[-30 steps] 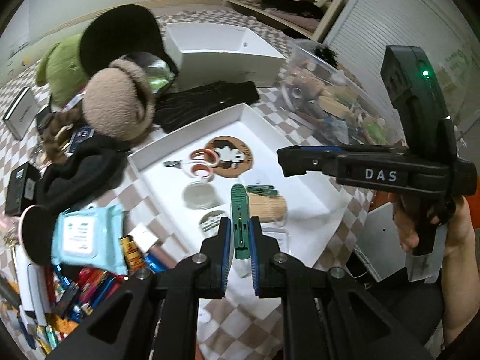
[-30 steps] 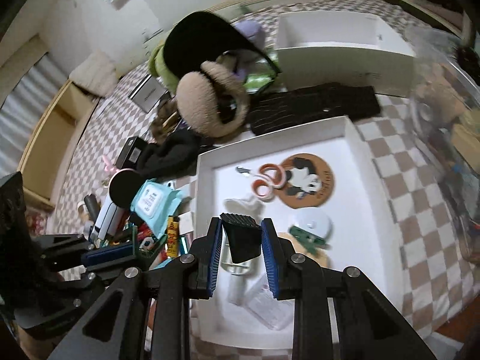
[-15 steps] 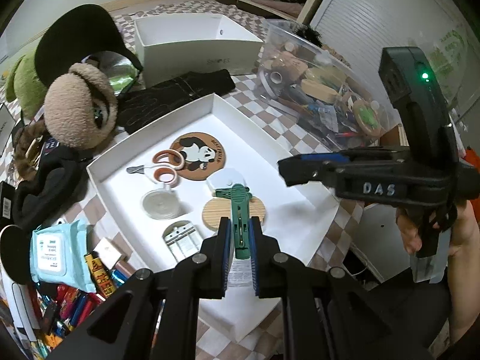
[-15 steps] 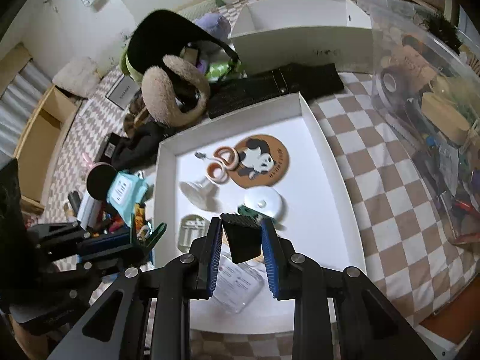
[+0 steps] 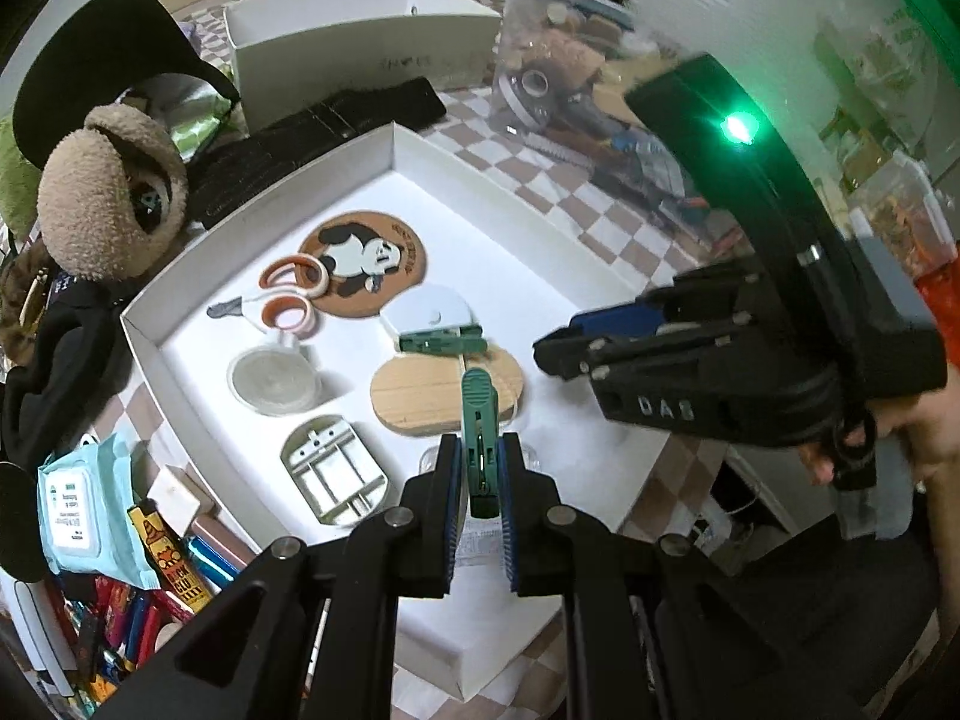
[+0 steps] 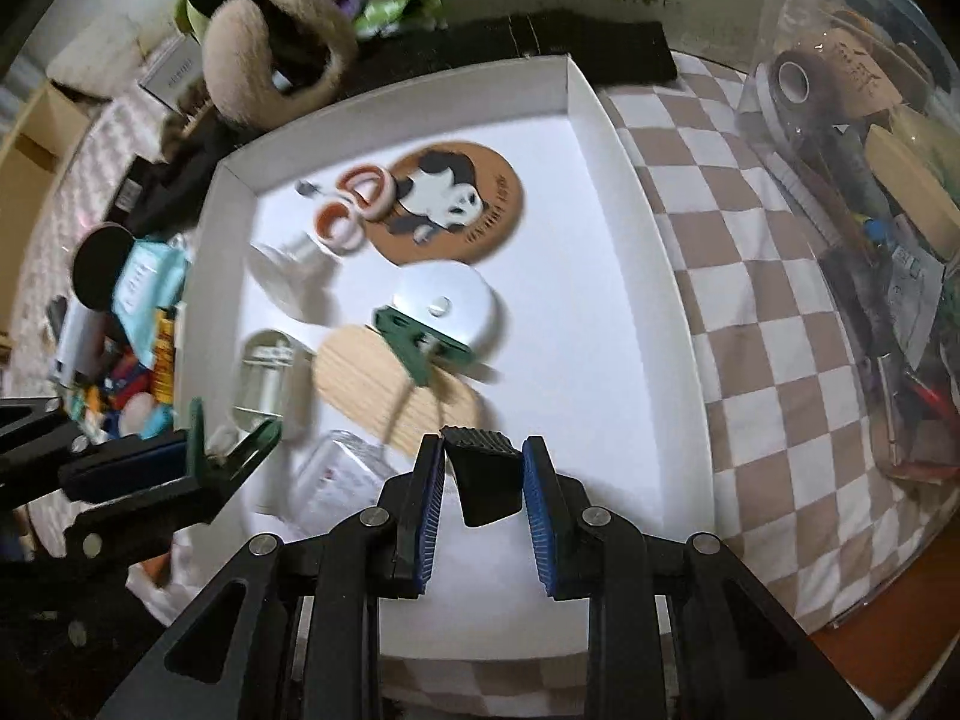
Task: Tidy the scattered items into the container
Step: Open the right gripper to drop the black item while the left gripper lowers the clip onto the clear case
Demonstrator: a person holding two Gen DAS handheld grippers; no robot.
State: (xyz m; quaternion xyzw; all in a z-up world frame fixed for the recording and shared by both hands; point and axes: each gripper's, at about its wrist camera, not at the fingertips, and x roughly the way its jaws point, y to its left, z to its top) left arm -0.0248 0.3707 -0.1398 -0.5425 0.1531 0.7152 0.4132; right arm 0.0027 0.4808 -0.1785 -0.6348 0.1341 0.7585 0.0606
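The shallow white cardboard tray [image 5: 144, 348] fills mid-frame; the left gripper [image 5: 478, 474] clamps a green plastic clothes peg [image 5: 478, 420] and the right gripper [image 6: 483, 480] pinches a black ribbed wedge-shaped clip [image 6: 483, 474], both poised above for dropping in.

Matt white tray [image 5: 384, 147], pale wooden disc [image 5: 420, 390]

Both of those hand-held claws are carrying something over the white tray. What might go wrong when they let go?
The left gripper holds a green clip right above a wooden disc, so it may bounce off when dropped. The right gripper holds a black wedge-shaped piece near the white tray's front part, so it could tumble out. The two grippers hang close together and might bump.
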